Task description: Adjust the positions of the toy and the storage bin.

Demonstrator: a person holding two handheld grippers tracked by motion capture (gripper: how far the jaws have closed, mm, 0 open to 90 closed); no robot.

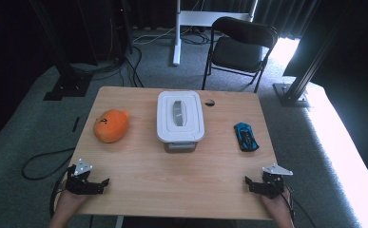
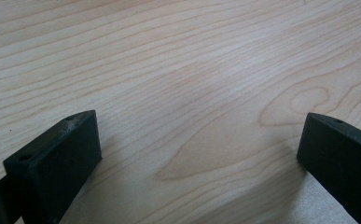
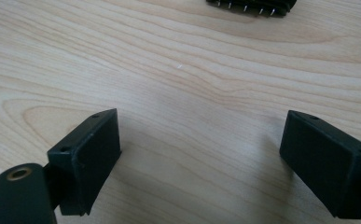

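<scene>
On table [image 1: 172, 175]: lidded box [image 1: 180, 116] at centre, toward far edge. Plush toy [image 1: 111, 126] left of box, toy car [image 1: 246, 137] right of it (each well apart from box). Left gripper [image 1: 101, 183] at near left corner, right gripper [image 1: 249, 183] at near right. Chair [image 1: 241, 47] behind table.

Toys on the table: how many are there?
2. An orange plush lies left of the white lidded box; a blue toy car lies to its right. The box is closed, so it may hide more.
</scene>
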